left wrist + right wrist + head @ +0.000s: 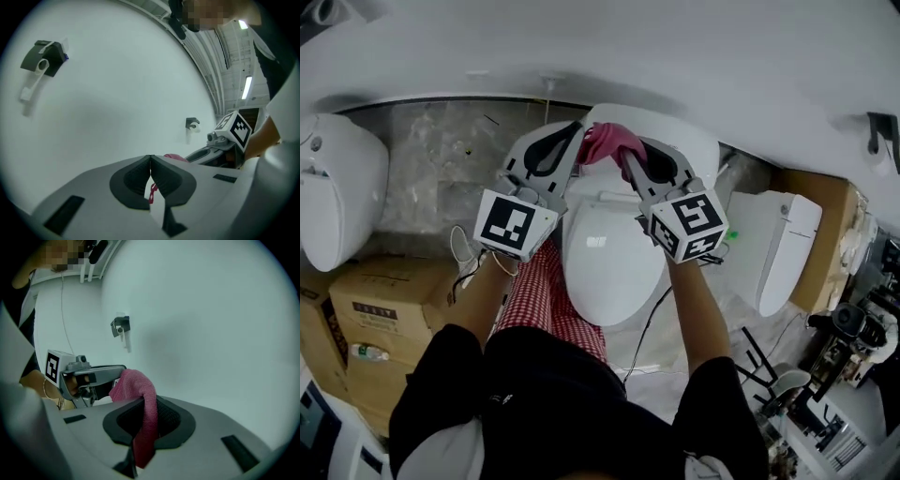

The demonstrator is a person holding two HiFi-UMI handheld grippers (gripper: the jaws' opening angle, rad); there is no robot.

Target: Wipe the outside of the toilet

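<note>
The right gripper (pixel 149 404) is clamping a pink cloth (pixel 138 386), which is bunching up above the jaw tips and hanging down between the dark pads. The left gripper (pixel 150 160) is pressing its jaws together tip to tip. A thin red sliver is showing in the slit just below where they meet, too small to tell what it is. In the head view the two grippers are angling inward and away from the person, their tips nearly meeting. The cloth is sitting between the tips, over the back of the toilet (pixel 605 258), where the closed lid is meeting the white rear part. The lid is lying shut and catching a bright reflection. The person's forearms are reaching forward on either side of the bowl, and a leg in red checked trousers (pixel 546 291) is standing just left of it. Both gripper views are facing a plain white wall (pixel 117 93) that is carrying a small dark bracket (pixel 44 58). A second toilet (pixel 337 187) is sitting at the far left and a third toilet (pixel 773 248) at the right. Cardboard boxes (pixel 380 314) are lying stacked at the lower left.
</note>
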